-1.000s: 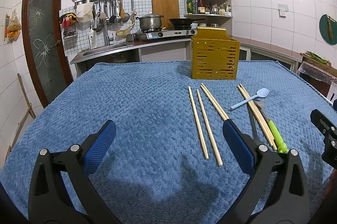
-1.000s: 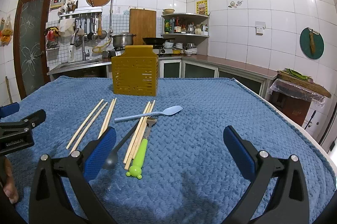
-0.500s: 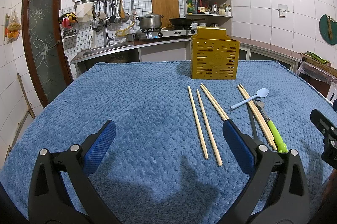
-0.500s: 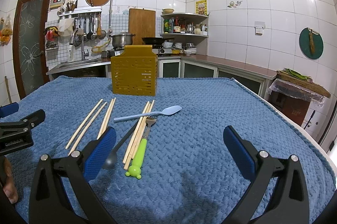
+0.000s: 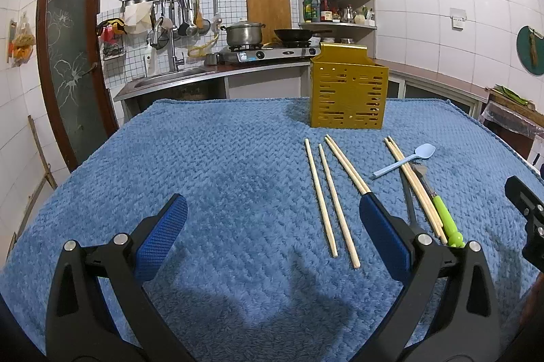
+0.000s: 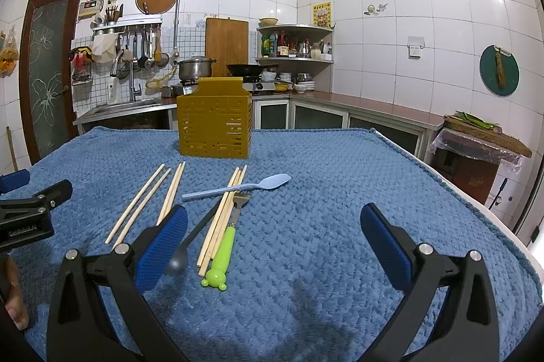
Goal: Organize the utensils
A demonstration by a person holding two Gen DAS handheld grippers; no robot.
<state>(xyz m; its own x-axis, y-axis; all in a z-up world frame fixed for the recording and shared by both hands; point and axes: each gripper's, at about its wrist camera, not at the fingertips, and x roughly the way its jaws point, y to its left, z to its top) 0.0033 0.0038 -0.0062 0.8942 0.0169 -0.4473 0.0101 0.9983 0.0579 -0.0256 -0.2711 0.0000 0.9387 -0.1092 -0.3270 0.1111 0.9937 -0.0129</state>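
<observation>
A yellow slotted utensil holder (image 5: 348,91) (image 6: 215,122) stands upright on the blue towel. In front of it lie wooden chopsticks (image 5: 328,202) (image 6: 139,204), another chopstick bundle (image 6: 222,214) (image 5: 413,183), a light blue spoon (image 6: 238,187) (image 5: 404,160), a green-handled fork (image 6: 226,241) (image 5: 442,214) and a black spoon (image 6: 190,239). My left gripper (image 5: 272,229) is open and empty, left of the utensils. My right gripper (image 6: 273,238) is open and empty, just right of the fork.
The blue towel (image 5: 204,175) covers the whole table; its right edge (image 6: 476,202) drops off near a side crate. A kitchen counter with sink, stove and pots (image 5: 244,34) runs behind the table.
</observation>
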